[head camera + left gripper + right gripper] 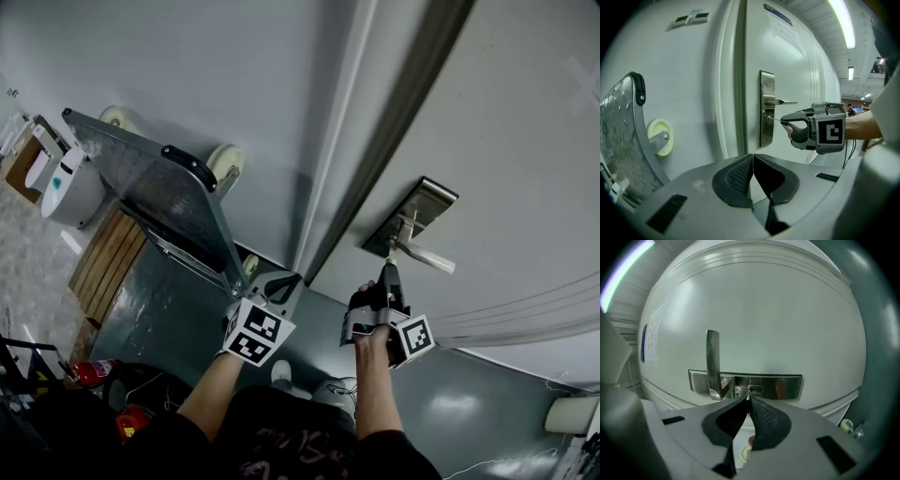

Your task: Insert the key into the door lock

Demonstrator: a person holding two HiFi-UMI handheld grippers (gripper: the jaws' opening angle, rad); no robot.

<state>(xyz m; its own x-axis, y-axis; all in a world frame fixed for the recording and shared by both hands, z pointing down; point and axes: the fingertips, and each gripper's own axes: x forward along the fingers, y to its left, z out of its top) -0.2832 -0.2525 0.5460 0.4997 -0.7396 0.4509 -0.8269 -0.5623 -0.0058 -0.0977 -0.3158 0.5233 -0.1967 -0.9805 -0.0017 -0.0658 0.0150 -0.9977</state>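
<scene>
- The right gripper (748,400) is pinched narrow on the key (749,393), whose tip sits straight ahead of the jaws at the keyhole (755,389); how far in it is I cannot tell
- To do this well, I'd keep the blade square to the lock plate (766,108) and push straight along the jaws' line (no twisting until seated), clear of the handle (781,101) beside the tips
- The forearm (375,384) reaches out, with the tool pointing level at the door (506,141)
- The left gripper (752,158) hangs off to the side, jaws together on nothing
</scene>
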